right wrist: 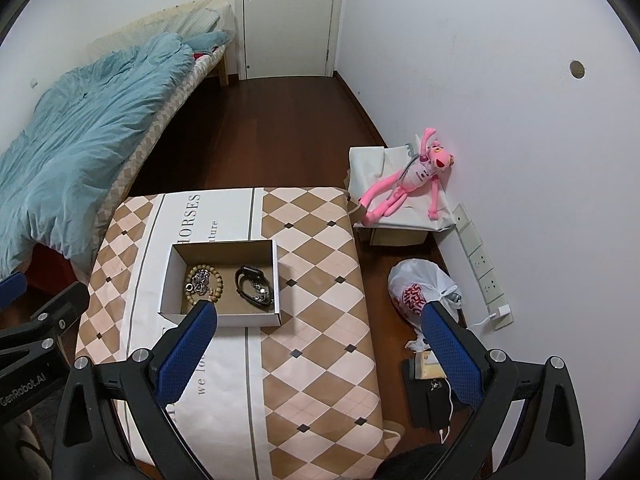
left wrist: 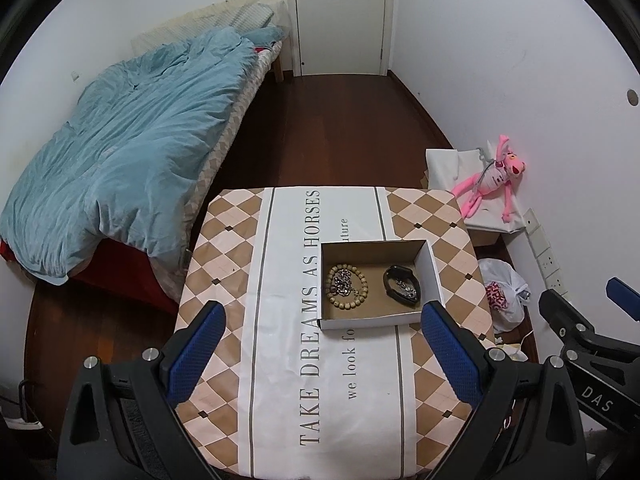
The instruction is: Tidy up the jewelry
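Observation:
A shallow cardboard box with white outer walls sits on the table. Inside on its left lies a wooden bead bracelet with a silver chain coiled within it. On its right lies a black watch with a second silver chain on it. My left gripper hangs open above the table, just nearer than the box. My right gripper is open too, above the table's right edge, with nothing between its blue pads.
The table wears a diamond-patterned cloth with printed lettering. A bed with a blue duvet stands to the left. By the right wall sit a pink plush toy on a white-covered box, a white plastic bag, and wall sockets.

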